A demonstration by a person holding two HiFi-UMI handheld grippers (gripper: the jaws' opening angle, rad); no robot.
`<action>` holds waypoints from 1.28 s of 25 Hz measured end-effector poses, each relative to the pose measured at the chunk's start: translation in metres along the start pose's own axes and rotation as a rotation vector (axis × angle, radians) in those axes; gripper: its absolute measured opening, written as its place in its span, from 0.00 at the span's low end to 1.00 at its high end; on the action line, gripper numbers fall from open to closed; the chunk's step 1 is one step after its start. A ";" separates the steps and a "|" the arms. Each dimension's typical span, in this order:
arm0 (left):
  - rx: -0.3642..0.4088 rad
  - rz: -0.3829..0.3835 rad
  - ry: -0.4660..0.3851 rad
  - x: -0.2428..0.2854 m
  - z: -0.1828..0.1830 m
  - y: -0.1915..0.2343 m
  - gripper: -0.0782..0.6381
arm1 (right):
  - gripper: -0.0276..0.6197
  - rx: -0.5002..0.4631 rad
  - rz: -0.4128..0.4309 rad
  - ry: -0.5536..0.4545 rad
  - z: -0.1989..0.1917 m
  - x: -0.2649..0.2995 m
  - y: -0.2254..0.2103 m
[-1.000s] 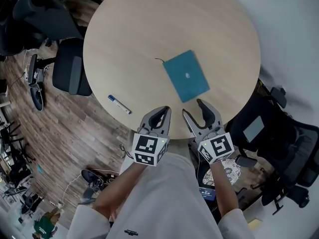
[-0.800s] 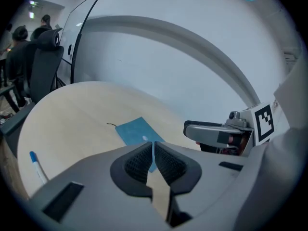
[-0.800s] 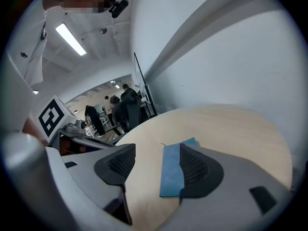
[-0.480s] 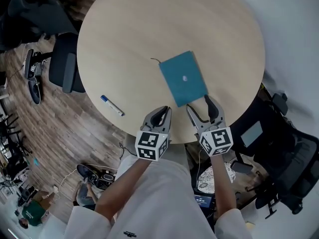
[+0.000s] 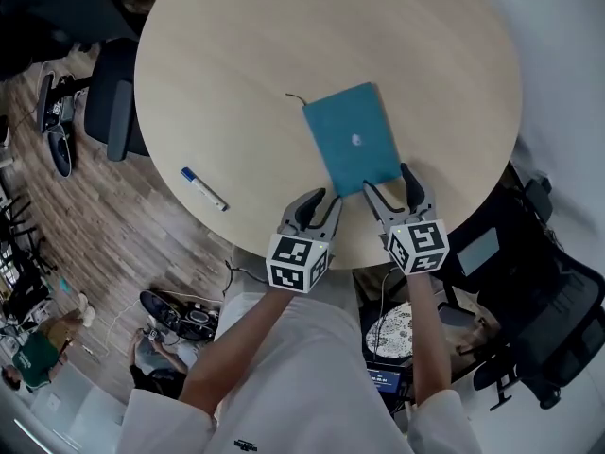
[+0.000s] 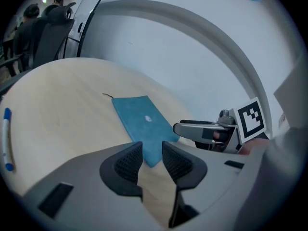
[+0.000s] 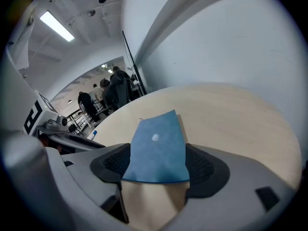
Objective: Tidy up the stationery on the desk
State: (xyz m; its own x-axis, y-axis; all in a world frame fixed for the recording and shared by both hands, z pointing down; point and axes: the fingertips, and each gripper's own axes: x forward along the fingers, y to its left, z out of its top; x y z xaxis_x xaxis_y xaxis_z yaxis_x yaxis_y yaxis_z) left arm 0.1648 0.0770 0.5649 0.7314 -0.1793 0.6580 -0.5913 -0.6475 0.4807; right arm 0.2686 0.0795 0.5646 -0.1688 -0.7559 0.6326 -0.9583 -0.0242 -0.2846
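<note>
A teal notebook (image 5: 354, 140) (image 7: 159, 148) (image 6: 144, 124) lies flat on the round wooden table (image 5: 284, 45), near its front edge. A blue and white pen (image 5: 203, 189) (image 6: 6, 138) lies alone to the left. My right gripper (image 5: 389, 185) (image 7: 158, 160) is open wide, with its jaws straddling the notebook's near end without pressing on it. My left gripper (image 5: 317, 204) (image 6: 152, 150) hovers just left of the notebook's near corner. Only a narrow gap shows between its pads (image 6: 130, 160), and nothing is in it.
A black office chair (image 5: 118, 102) stands at the table's left edge and another (image 5: 529, 282) at the right, beside me. Wooden floor with cables and shoes (image 5: 175, 315) lies below left. People (image 7: 103, 97) stand far off in the right gripper view.
Both grippers moved forward over the table's front edge toward the notebook. The right jaws now flank its near end. The pen and notebook stayed where they were.
</note>
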 end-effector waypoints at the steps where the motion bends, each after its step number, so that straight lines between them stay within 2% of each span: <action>1: -0.002 -0.001 0.010 0.004 -0.004 0.000 0.28 | 0.56 0.000 0.003 0.017 -0.005 0.003 -0.003; 12: -0.025 0.008 0.060 0.034 -0.025 -0.003 0.29 | 0.56 0.018 0.023 0.107 -0.034 0.017 -0.019; 20: -0.054 0.000 0.090 0.040 -0.031 0.005 0.31 | 0.56 0.045 0.022 0.151 -0.037 0.021 -0.018; 23: -0.054 0.031 0.095 0.037 -0.029 0.015 0.31 | 0.56 0.067 0.041 0.161 -0.038 0.021 -0.013; 32: -0.052 0.095 0.072 0.018 -0.015 0.051 0.31 | 0.56 0.051 0.056 0.166 -0.037 0.031 0.024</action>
State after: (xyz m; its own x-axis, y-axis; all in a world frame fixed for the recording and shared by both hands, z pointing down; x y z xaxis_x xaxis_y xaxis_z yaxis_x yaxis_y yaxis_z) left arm 0.1426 0.0518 0.6107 0.6457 -0.1831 0.7413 -0.6750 -0.5907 0.4420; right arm 0.2323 0.0800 0.6038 -0.2617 -0.6384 0.7238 -0.9341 -0.0210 -0.3563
